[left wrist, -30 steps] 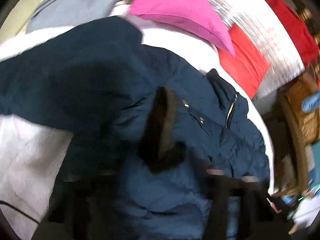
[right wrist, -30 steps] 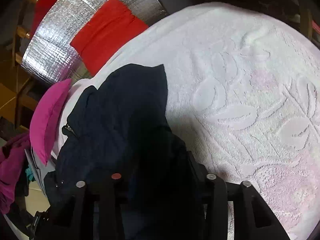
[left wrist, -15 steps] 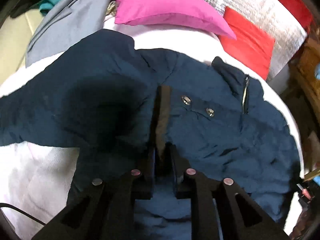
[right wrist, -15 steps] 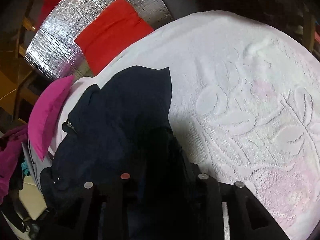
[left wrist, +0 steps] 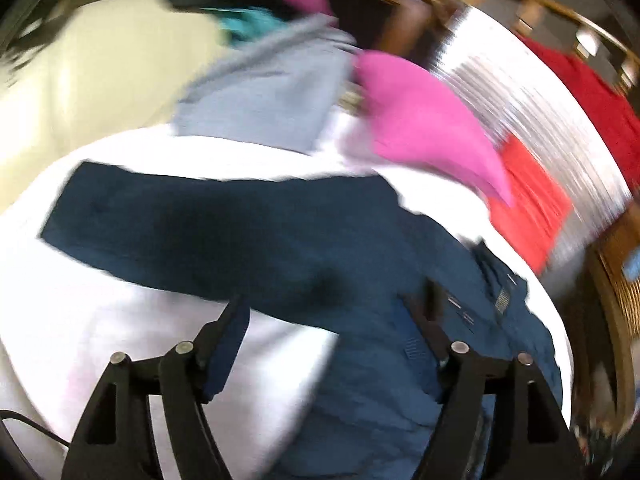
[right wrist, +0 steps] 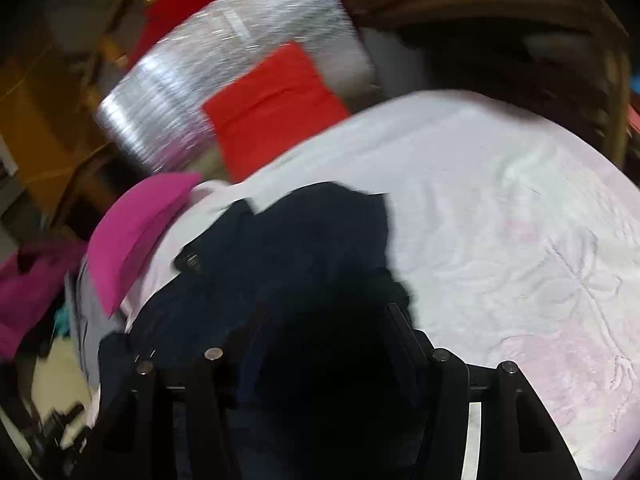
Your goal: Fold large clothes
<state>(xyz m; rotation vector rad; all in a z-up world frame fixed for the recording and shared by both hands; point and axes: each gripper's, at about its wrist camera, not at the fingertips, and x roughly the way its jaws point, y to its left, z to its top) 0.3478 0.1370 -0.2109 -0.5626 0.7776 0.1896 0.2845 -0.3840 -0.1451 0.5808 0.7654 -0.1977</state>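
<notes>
Here the dark blue jacket (left wrist: pixel 280 240) is lying spread on a white towel (left wrist: pixel 80 320) with a raised flower pattern, one sleeve (left wrist: pixel 140 216) stretching out flat toward the left of the left view. The left tool (left wrist: pixel 332 308) is hanging over it with its jaws opening, already wide, and nothing is being pinched between them (the picture is badly blurred). The right tool (right wrist: pixel 324 320) is also opening its jaws above a dark fold of the jacket (right wrist: pixel 304 248); the cloth is sitting between the fingers, but no pad is pressing on it as far as the shadow allows. A pink cushion (left wrist: pixel 424 128) is resting beyond the jacket's collar, with a red cloth (right wrist: pixel 272 108) on a silver sheet (right wrist: pixel 168 92) further back.
</notes>
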